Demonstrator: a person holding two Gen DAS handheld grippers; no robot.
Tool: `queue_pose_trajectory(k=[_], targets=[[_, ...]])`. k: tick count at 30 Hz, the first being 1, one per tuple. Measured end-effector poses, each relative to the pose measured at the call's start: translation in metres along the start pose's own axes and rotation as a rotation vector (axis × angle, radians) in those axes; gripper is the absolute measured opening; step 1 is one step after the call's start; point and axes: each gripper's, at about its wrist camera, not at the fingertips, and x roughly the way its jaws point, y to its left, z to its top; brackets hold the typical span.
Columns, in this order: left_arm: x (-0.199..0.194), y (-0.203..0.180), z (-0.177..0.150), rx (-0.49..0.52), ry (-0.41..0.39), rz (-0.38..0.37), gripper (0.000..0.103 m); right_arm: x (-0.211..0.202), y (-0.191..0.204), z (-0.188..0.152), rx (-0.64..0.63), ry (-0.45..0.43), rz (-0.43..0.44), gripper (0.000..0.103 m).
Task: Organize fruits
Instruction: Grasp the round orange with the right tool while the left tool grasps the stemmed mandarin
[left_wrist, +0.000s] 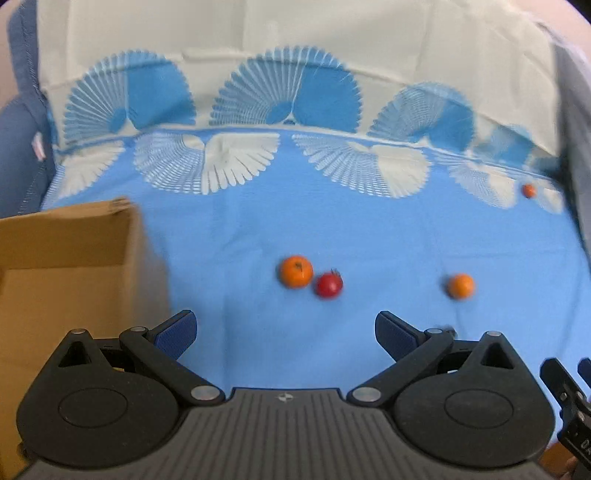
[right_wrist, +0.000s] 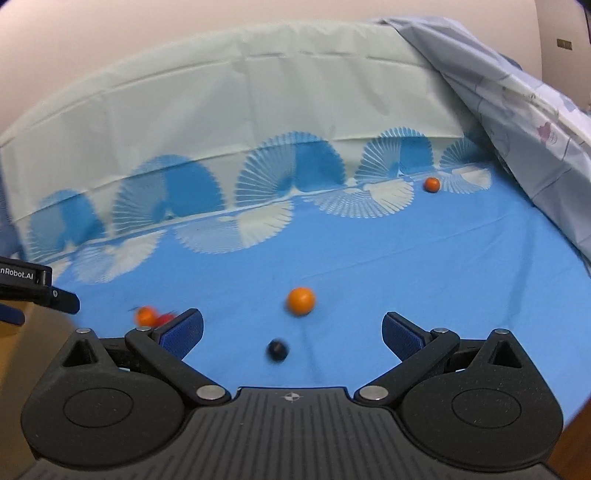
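Observation:
On the blue cloth in the left wrist view lie an orange (left_wrist: 296, 271) touching a red fruit (left_wrist: 328, 284), a second orange (left_wrist: 460, 285) to the right, and a small orange fruit (left_wrist: 529, 190) far right. My left gripper (left_wrist: 286, 330) is open and empty, short of the orange and red pair. In the right wrist view an orange (right_wrist: 301, 301) lies ahead, a dark round fruit (right_wrist: 277, 349) sits between the fingers' line, and a small orange fruit (right_wrist: 431, 184) lies far back. My right gripper (right_wrist: 291, 332) is open and empty.
An open cardboard box (left_wrist: 74, 266) stands at the left beside my left gripper. The patterned cloth rises as a backdrop (right_wrist: 258, 110) behind the surface. A pale blue sheet (right_wrist: 517, 110) hangs at the right. The left gripper's body (right_wrist: 29, 284) shows at the left edge of the right wrist view.

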Motion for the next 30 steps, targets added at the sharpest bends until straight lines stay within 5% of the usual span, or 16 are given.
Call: queue_pose_trajectory(k=[7, 13, 18, 27, 29, 30], targets=[[0.107, 0.003, 0.038, -0.069, 0.086, 0.016, 0.103, 0.125, -0.011, 0.009, -0.001, 0.108, 0.012, 0.102], [0.161, 0.013, 0.044, -0.090, 0.161, 0.047, 0.103, 0.189, -0.005, 0.008, -0.027, 0.162, -0.009, 0.102], [0.178, 0.024, 0.031, -0.075, 0.195, 0.051, 0.103, 0.223, -0.003, -0.004, -0.046, 0.240, -0.037, 0.102], [0.177, 0.020, 0.030, -0.059, 0.196, 0.087, 0.103, 0.224, 0.007, -0.017, -0.152, 0.200, -0.076, 0.102], [0.171, 0.017, 0.030, -0.056, 0.178, 0.069, 0.083, 0.222, 0.008, -0.016, -0.163, 0.195, -0.081, 0.094], [0.164, 0.014, 0.030, -0.043, 0.150, 0.052, 0.070, 0.219, 0.009, -0.015, -0.172, 0.177, -0.085, 0.070]])
